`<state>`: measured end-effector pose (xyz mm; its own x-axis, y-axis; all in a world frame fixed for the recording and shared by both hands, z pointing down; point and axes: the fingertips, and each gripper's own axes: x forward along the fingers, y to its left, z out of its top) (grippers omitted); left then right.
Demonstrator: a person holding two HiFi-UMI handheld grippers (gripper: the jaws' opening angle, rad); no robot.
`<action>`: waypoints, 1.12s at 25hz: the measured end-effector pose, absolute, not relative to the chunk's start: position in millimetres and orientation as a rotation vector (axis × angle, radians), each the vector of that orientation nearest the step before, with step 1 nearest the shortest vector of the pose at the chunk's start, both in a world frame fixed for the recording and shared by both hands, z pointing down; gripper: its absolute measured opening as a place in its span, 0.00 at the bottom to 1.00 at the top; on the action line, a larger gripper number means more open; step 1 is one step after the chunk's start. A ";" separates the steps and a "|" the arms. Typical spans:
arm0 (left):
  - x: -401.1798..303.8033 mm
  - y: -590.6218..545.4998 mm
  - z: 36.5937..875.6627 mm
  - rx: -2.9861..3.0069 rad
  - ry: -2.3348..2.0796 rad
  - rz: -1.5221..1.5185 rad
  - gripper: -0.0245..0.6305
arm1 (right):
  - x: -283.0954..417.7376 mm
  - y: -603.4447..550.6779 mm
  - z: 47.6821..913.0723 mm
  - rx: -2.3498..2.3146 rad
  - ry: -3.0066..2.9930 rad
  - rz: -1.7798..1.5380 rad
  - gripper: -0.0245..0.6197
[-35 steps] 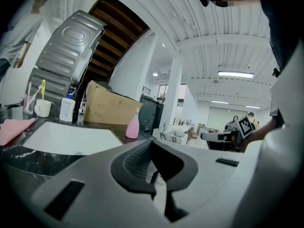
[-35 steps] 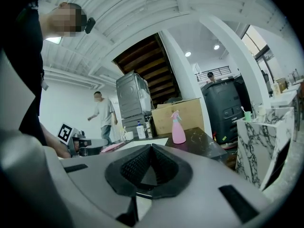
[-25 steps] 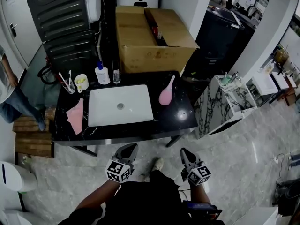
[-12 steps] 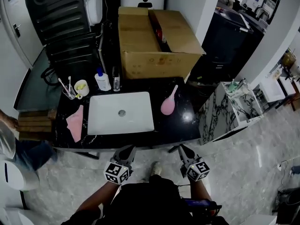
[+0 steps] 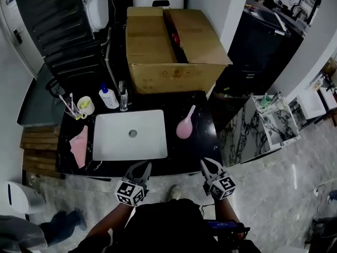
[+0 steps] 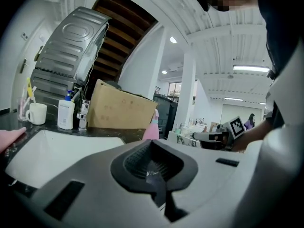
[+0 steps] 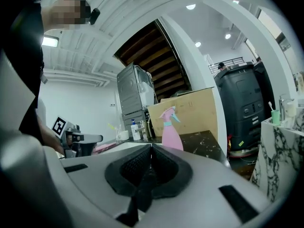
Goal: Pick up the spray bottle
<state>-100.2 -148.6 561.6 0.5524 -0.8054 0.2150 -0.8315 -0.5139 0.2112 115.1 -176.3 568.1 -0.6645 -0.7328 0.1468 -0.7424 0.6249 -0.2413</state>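
Note:
The pink spray bottle (image 5: 185,125) stands on the black counter (image 5: 197,149), right of the white sink (image 5: 130,134). In the right gripper view the spray bottle (image 7: 170,129) rises upright just beyond my jaws, its nozzle turned right. The left gripper view shows only a strip of the spray bottle (image 6: 152,127) above the jaws. My left gripper (image 5: 141,168) and right gripper (image 5: 208,167) hover at the counter's front edge, both shut and holding nothing. The bottle is well ahead of the right gripper and apart from it.
A big cardboard box (image 5: 174,49) fills the back of the counter. A lotion bottle (image 5: 107,97), a faucet (image 5: 122,96), a cup with toothbrushes (image 5: 84,105) and a pink cloth (image 5: 79,145) lie to the left. A marble-patterned cabinet (image 5: 253,125) stands at right. A person (image 5: 31,236) is at lower left.
Both grippers have moved forward to the counter's front edge, and the counter now lies closer. The person at left has walked from beside the counter to the lower left.

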 end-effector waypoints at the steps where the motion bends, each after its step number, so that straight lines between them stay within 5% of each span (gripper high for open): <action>1: -96.9 -153.5 561.1 2.500 -1.361 0.131 0.05 | 117.1 -183.8 565.7 1.263 -2.818 0.439 0.08; 28: -78.9 -216.3 545.6 2.453 -1.470 0.115 0.05 | 91.4 -304.6 549.7 0.969 -2.871 0.286 0.08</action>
<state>-78.9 -216.3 545.6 0.4793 -0.8523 0.2093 -0.8745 -0.4437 0.1958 91.4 -304.6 549.7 -0.7931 -0.5899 0.1518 -0.6082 0.7802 -0.1458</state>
